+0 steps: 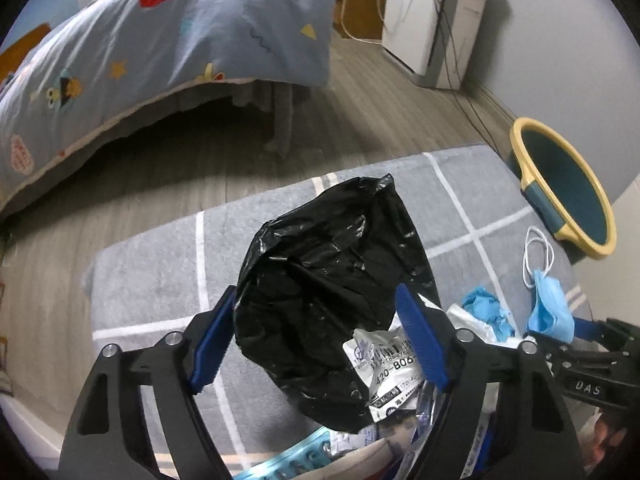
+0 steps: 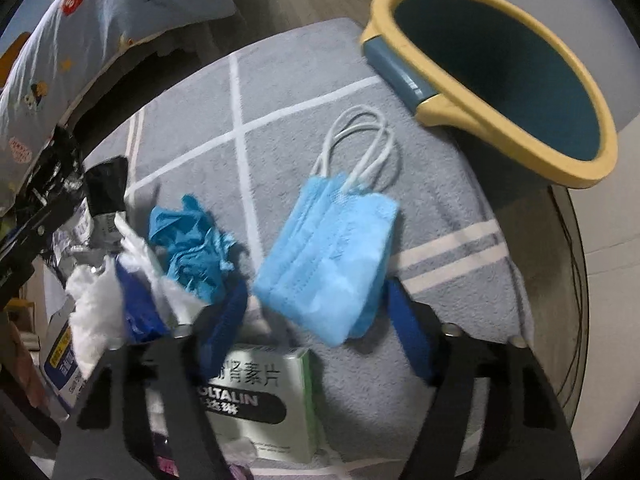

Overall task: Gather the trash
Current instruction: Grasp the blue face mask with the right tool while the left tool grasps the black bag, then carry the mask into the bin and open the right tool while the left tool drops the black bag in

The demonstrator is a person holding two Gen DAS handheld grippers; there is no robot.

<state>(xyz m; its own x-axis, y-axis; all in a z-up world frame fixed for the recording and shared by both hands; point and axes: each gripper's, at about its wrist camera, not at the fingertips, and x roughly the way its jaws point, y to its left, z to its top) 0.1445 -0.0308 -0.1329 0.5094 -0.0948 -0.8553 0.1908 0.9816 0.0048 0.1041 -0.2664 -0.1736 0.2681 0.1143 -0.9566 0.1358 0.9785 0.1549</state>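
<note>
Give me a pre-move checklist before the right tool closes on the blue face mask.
1. Right tool open: ok, fingers spread.
2. Blue face mask between the fingers: ok, its lower part sits in the gap.
3. Mask clear of other trash: ok, the crumpled blue glove lies apart to its left; the green medicine box is nearer the camera.
4. Ear loops free: ok, lying loose on the grey rug.
5. Bin ready: ok, open beside the rug.
6. Left tool on the black bag: cannot tell; fingers flank it without closing.
</note>
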